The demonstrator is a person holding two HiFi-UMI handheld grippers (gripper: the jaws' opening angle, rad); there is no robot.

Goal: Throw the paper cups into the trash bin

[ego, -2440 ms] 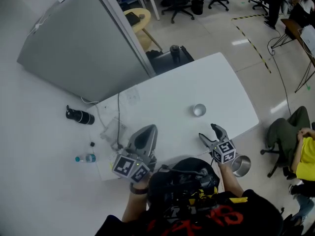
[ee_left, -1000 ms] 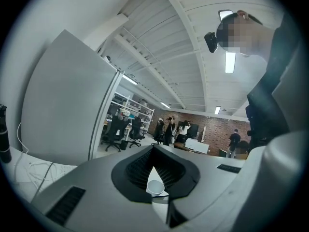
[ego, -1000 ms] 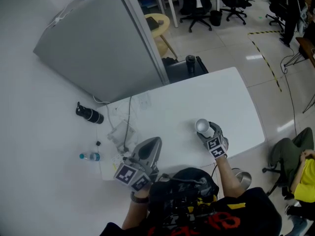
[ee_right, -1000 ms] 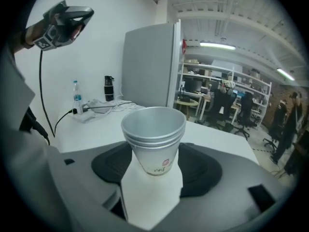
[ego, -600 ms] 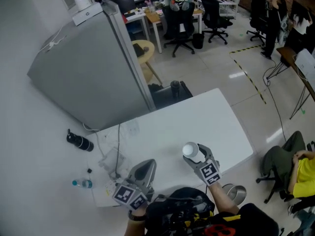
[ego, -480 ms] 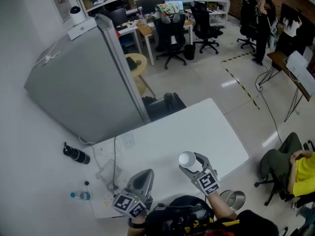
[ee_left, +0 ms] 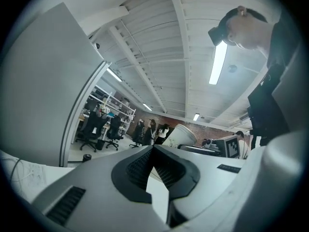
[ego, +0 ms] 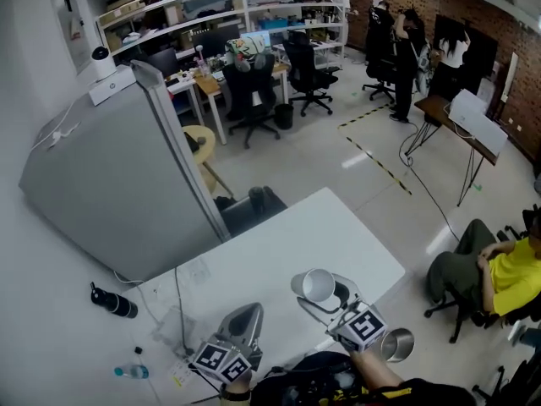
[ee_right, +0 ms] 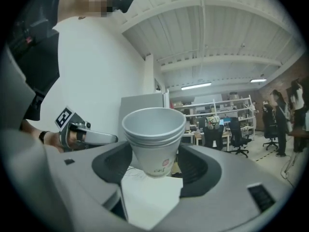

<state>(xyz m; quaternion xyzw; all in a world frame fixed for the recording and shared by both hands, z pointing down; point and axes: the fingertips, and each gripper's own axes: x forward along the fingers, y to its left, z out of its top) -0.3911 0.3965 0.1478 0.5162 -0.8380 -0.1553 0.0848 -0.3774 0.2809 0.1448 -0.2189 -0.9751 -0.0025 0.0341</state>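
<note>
Within the right claw (ee_right: 155, 164), stacked paper cups (ee_right: 154, 137) sit upright, empty

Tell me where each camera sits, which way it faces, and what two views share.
Head view: on the person's head, facing steeply down at the table, left tool, and right tool gripping the paper cups; dark torso at bottom.
Left gripper view: on the left tool, facing up along its shut jaws toward the ceiling; person's torso at right.
Right gripper view: on the right tool, facing along jaws clamped on the cups; person's wrist at left.
Shared: all three show the cups.
</note>
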